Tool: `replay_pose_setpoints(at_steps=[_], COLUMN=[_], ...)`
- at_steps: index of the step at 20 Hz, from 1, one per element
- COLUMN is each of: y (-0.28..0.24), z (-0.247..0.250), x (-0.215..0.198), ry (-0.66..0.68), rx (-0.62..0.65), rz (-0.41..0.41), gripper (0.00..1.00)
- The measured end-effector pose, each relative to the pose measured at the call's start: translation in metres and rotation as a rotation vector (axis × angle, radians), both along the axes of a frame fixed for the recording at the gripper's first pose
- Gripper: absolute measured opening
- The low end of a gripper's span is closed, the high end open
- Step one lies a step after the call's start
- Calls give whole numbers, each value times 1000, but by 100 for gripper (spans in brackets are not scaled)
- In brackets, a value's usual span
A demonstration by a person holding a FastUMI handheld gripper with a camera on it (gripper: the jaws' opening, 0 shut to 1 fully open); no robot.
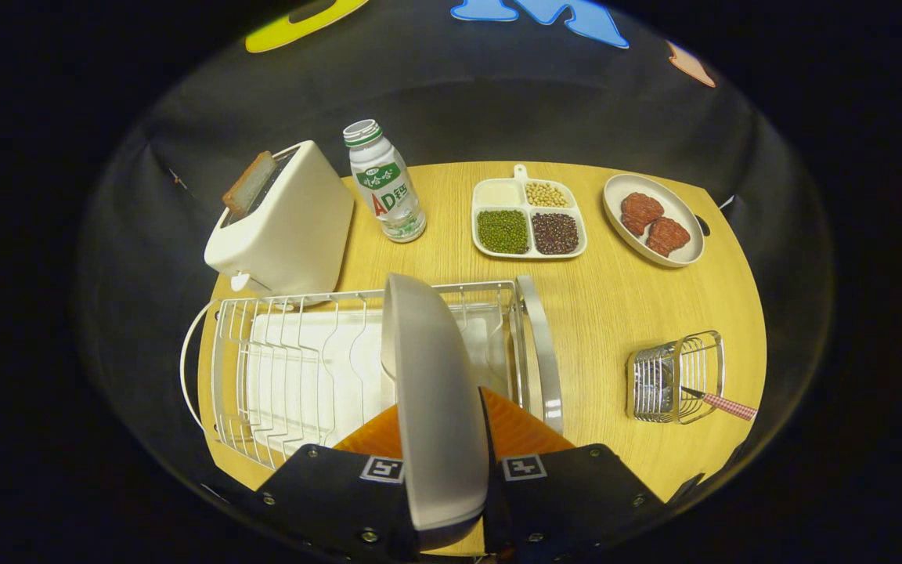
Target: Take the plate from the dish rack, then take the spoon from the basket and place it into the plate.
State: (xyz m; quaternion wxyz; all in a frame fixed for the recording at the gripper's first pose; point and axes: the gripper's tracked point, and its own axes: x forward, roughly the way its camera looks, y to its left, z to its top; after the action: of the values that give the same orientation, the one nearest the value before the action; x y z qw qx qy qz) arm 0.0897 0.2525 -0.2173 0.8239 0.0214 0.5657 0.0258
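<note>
A grey-white plate (431, 392) stands on edge between my fingers, and my gripper (443, 439) is shut on its near rim. The plate rises above the wire dish rack (294, 368), which has a white drip tray inside it. Whether the plate's far edge still rests in the rack is hidden. Off to the right of the rack stands a small wire basket (676, 377). A spoon (721, 403) with a red checked handle sticks out of it toward the table's near right edge.
Behind the rack stand a white toaster (286, 223) with a slice of bread and a drink bottle (384, 184). Farther right lie a divided tray of beans (528, 223) and a plate with two meat patties (654, 219). Bare wooden tabletop (607, 313) lies between rack and basket.
</note>
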Motion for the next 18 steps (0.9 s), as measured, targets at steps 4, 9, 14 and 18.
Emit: replay_pose_setpoints(at_steps=[4,9,14,18], y=[-5,-4,-8,-20], z=[11,18,41,66], x=[-4,-6,0,-9], ry=[1,-9,-93,-138], rx=[-65,-127,-208,-167], rz=[-8,-27,11,16], gripper=[29,29,29,29])
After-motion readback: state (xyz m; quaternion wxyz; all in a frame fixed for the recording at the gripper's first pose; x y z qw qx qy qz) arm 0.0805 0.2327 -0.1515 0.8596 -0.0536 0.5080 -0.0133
